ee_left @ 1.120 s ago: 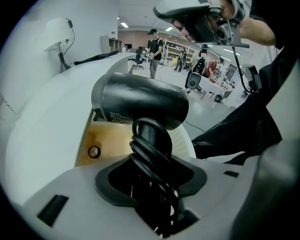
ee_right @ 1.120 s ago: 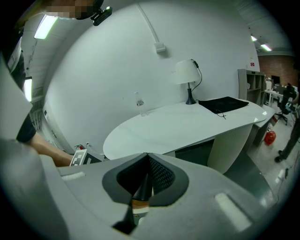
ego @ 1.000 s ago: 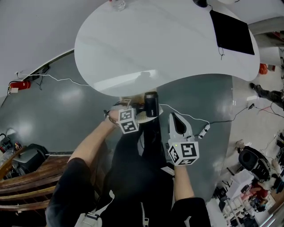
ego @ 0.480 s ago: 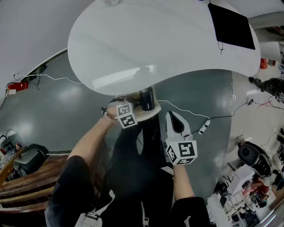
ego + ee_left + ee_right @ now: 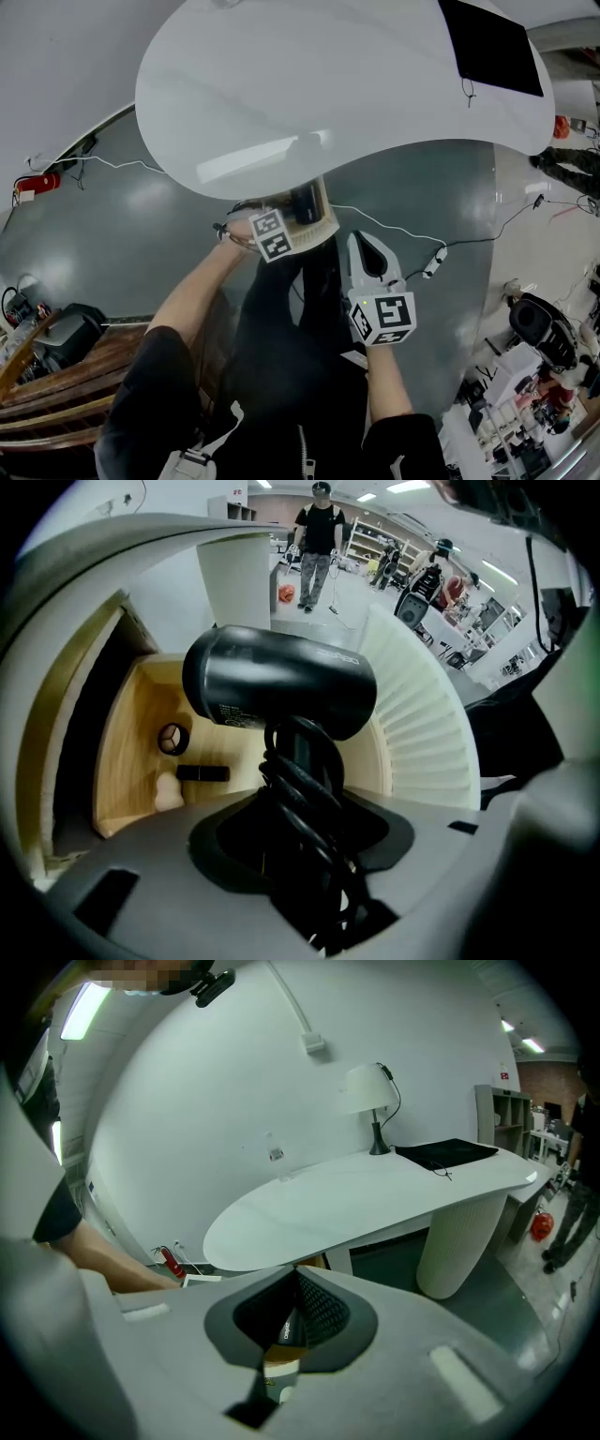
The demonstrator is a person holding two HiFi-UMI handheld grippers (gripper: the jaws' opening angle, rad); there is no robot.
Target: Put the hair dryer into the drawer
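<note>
The black hair dryer (image 5: pixel 279 681) has its cord wound round the handle, and my left gripper (image 5: pixel 302 803) is shut on that handle. It hangs over the open wooden drawer (image 5: pixel 129 747), with its barrel crosswise above the drawer's inside. In the head view the hair dryer (image 5: pixel 303 202) sits partly under the white table's edge, in the drawer (image 5: pixel 323 221), with my left gripper (image 5: pixel 281 230) right behind it. My right gripper (image 5: pixel 363 246) hangs shut and holds nothing, to the right of the drawer; its jaws meet at the tips (image 5: pixel 292 1275).
Three small things lie in the drawer: a ring-shaped piece (image 5: pixel 172 738), a black stick (image 5: pixel 202 772) and a pale lump (image 5: pixel 169 792). The white table (image 5: pixel 328 84) overhangs the drawer, with a ribbed pedestal (image 5: pixel 424 733) beside it. A white cable (image 5: pixel 412 236) crosses the grey floor.
My left gripper has carried the hair dryer forward, from in front of the table edge to over the drawer beneath it. The right gripper has barely moved.
</note>
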